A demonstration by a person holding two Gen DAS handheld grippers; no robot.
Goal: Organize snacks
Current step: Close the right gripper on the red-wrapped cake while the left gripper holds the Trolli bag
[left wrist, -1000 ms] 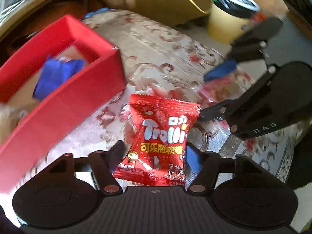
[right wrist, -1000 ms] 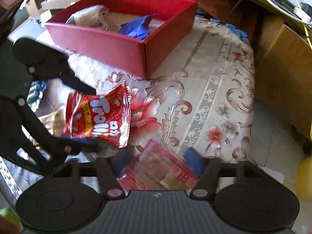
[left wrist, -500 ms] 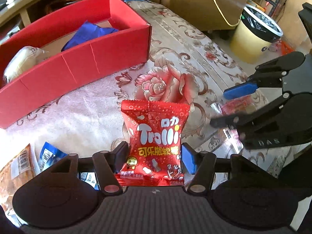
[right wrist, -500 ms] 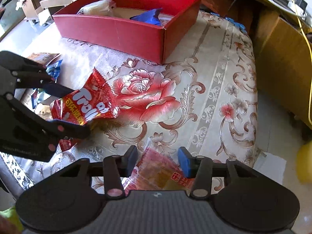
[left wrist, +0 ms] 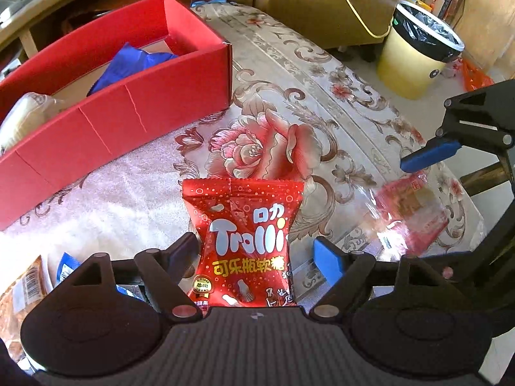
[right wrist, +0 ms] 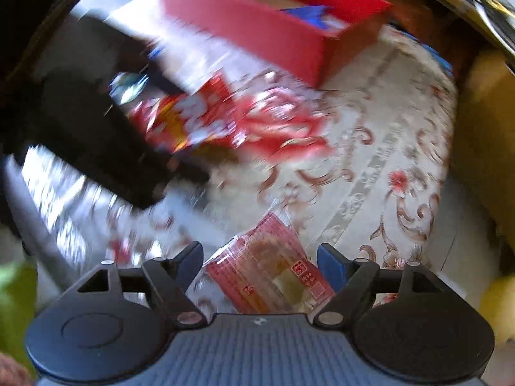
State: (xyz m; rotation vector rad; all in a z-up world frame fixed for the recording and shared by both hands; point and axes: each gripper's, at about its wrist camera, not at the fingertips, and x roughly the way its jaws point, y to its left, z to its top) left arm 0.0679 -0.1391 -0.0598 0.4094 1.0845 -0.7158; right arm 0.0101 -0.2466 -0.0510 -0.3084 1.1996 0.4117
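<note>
A red Trolli candy bag (left wrist: pixel 248 241) lies between the open jaws of my left gripper (left wrist: pixel 257 254); neither finger visibly presses it. It shows blurred in the right wrist view (right wrist: pixel 190 122). A clear pink snack packet (right wrist: pixel 273 267) lies between the open jaws of my right gripper (right wrist: pixel 260 263); it also shows in the left wrist view (left wrist: pixel 412 212), under the right gripper's blue pad (left wrist: pixel 429 154). The red box (left wrist: pixel 106 122) at the upper left holds a blue packet (left wrist: pixel 128 64) and a pale bun (left wrist: pixel 29 112).
A flowered cloth (left wrist: pixel 289 96) covers the table. More snack packets (left wrist: pixel 29 286) lie at the lower left. A yellow bin (left wrist: pixel 418 51) with a black liner stands off the table's far right. Wooden furniture (left wrist: pixel 322 0) stands behind.
Both grippers have opened wider around their packets. The right wrist view is now motion-blurred as the right gripper swings. The left gripper has shifted slightly; the red box looks nearer.
</note>
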